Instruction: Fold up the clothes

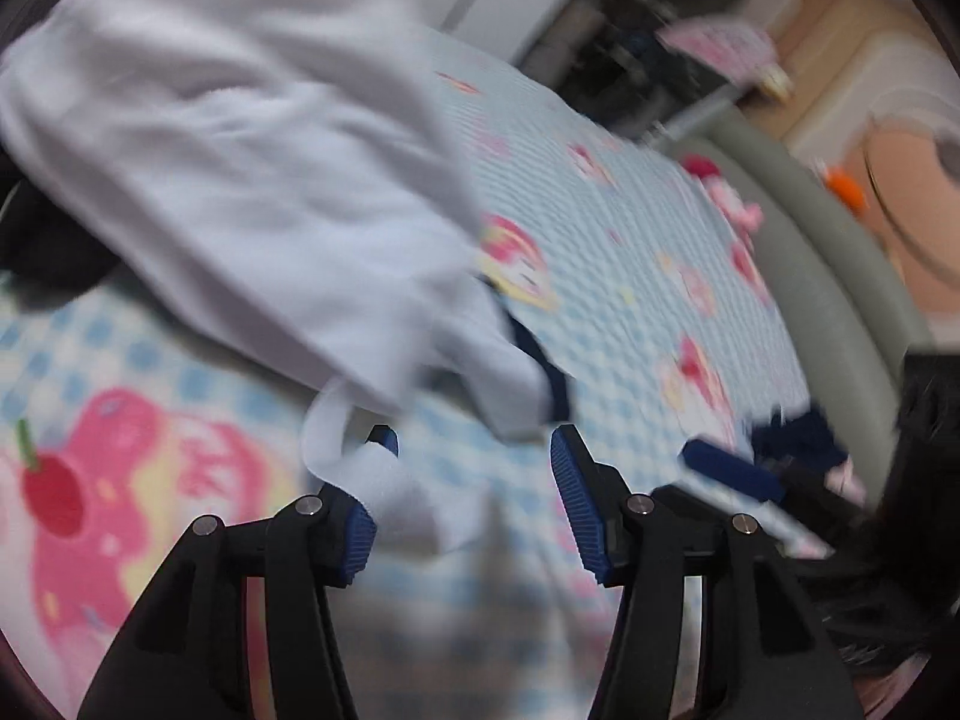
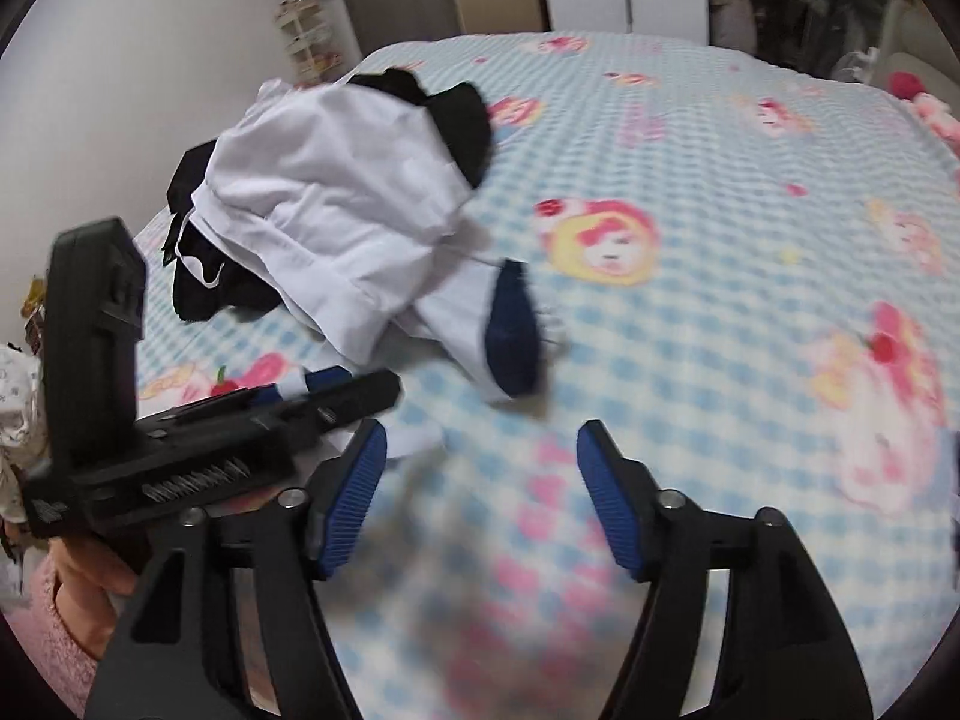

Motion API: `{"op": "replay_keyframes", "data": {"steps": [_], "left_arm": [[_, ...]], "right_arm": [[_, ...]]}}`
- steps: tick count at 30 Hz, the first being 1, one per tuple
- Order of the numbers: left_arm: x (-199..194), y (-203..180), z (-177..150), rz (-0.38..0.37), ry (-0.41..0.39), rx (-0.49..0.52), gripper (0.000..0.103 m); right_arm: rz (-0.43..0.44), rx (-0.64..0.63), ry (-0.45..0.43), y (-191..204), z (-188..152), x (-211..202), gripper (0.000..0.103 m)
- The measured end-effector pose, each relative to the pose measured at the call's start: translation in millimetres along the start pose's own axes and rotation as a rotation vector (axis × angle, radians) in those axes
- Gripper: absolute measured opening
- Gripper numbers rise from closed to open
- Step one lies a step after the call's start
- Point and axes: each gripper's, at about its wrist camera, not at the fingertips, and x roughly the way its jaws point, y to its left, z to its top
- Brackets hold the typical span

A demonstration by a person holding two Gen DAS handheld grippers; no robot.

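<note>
Now, both claws open, left claw (image 1: 474,450) touching white garment (image 1: 240,150), checked bedsheet (image 2: 720,330)

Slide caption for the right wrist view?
Open right tool faces a white garment heaped on the checked bedsheet.

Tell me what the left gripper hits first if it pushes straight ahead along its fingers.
Probably the white garment: its navy-trimmed end hangs just beyond the open left gripper, and a white strip already drapes over one finger. Blur makes depth uncertain.
</note>
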Motion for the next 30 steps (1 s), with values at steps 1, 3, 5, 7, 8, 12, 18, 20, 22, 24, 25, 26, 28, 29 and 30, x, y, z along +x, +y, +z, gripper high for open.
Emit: {"op": "replay_keyframes", "data": {"steps": [1, 3, 5, 7, 8, 12, 18, 20, 22, 24, 25, 26, 28, 29, 30], "left_arm": [[0, 10, 5, 0.012, -0.013, -0.035, 0.057], [0, 30, 17, 0.032, -0.037, -0.106, 0.061], [2, 51, 28, 0.02, -0.04, -0.167, 0.068], [11, 65, 37, -0.047, -0.035, -0.222, 0.068], [16, 71, 40, -0.078, -0.035, -0.25, 0.068], [26, 65, 50, -0.073, -0.083, -0.211, 0.031], [38, 15, 47, -0.086, -0.04, -0.025, 0.012], [37, -6, 33, -0.12, 0.009, 0.031, 0.012], [37, -27, 18, -0.153, 0.059, 0.087, 0.011], [40, -52, 3, -0.178, 0.097, 0.155, 0.011], [40, -70, -10, -0.204, 0.121, 0.204, 0.011], [39, -86, -23, -0.23, 0.145, 0.248, 0.011], [39, -111, -49, -0.281, 0.193, 0.294, 0.011], [39, -123, -61, -0.305, 0.216, 0.317, 0.011], [38, -137, -70, -0.32, 0.233, 0.339, 0.011]], "right_arm": [[-0.019, -0.006, 0.004, 3, 5, 14, 0.072], [-0.057, -0.019, 0.011, 9, 16, 43, 0.078], [-0.105, -0.02, 0.013, 8, 28, 68, 0.079], [-0.131, -0.02, 0.049, 4, 35, 93, 0.079], [-0.13, -0.022, 0.073, 3, 38, 104, 0.074], [-0.143, -0.048, 0.116, 5, 35, 121, 0.036], [-0.225, -0.046, 0.05, -21, 18, 80, 0.009], [-0.255, -0.022, 0.024, -37, 12, 63, 0.008], [-0.269, 0.019, 0.003, -54, 4, 43, 0.007], [-0.313, 0.03, -0.02, -67, -5, 19, 0.007], [-0.339, 0.03, -0.032, -76, -13, 6, 0.007], [-0.364, 0.031, -0.043, -84, -21, -7, 0.007], [-0.403, 0.089, -0.051, -108, -29, -27, 0.007], [-0.423, 0.117, -0.054, -120, -33, -37, 0.007], [-0.442, 0.146, -0.058, -132, -37, -47, 0.007]]}}
